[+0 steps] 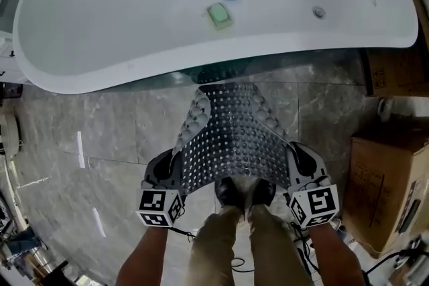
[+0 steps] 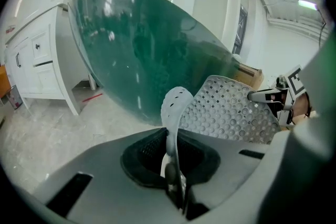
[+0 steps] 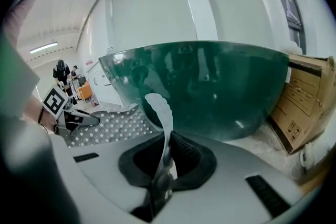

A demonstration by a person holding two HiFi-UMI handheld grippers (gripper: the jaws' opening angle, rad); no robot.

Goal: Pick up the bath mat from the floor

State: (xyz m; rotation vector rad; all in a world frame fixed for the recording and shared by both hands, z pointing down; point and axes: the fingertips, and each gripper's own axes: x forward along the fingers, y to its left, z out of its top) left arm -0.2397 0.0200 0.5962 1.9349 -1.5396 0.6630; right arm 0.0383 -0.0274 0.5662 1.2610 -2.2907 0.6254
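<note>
Left gripper [image 1: 167, 169] & right gripper [image 1: 301, 165]: we've got both sets of jaws clamped shut on near corners of the bath mat [image 1: 231, 137]. It's stretched betw. them, off the floor [image 1: 100, 137] at our end. Far edge lies ahead of jaws by bathtub [image 1: 201, 37] base. Open floor left of left jaws; cardboard box [image 1: 385, 177] near, right of right jaws.
</note>
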